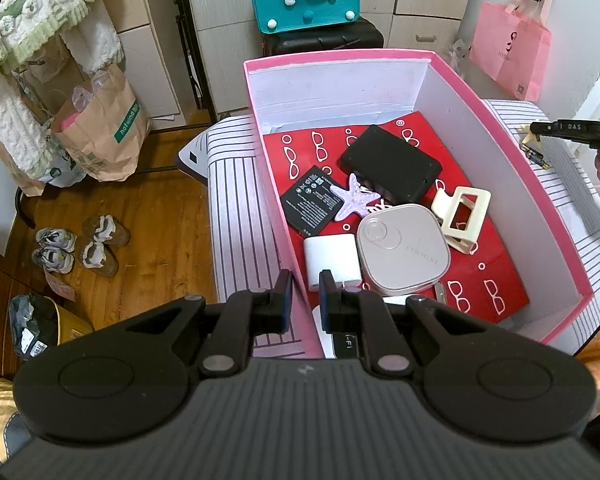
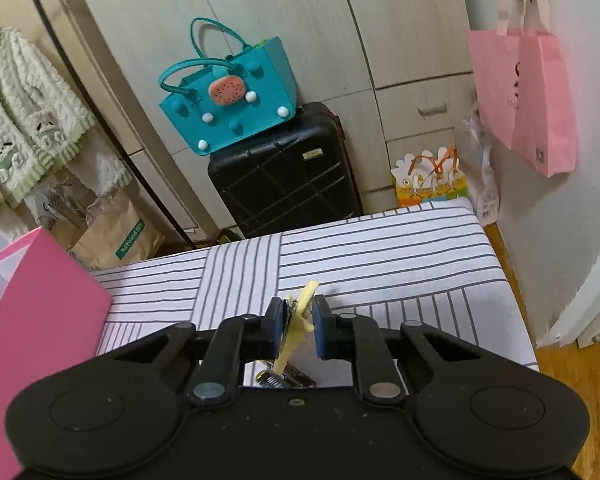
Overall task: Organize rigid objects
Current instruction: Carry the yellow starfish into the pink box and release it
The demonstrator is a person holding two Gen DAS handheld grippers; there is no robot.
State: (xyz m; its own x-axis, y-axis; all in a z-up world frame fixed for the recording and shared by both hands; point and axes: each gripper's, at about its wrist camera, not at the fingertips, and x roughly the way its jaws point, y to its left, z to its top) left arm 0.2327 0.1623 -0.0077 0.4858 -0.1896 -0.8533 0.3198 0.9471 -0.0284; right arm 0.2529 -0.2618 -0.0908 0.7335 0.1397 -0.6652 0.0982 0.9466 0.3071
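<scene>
A pink box with a white inside stands on the striped bed. In it lie a black case, a black battery, a lilac starfish, a cream hair claw, a pinkish square case and a white charger. My left gripper straddles the box's near left wall, jaws slightly apart around it. My right gripper is shut on a pale yellow plastic piece above the bed. It also shows at the right edge of the left wrist view.
The striped bed fills the middle. The pink box's corner is at the left. A black suitcase with a teal bag stands behind. A small metal item lies under the right gripper. Shoes sit on the floor.
</scene>
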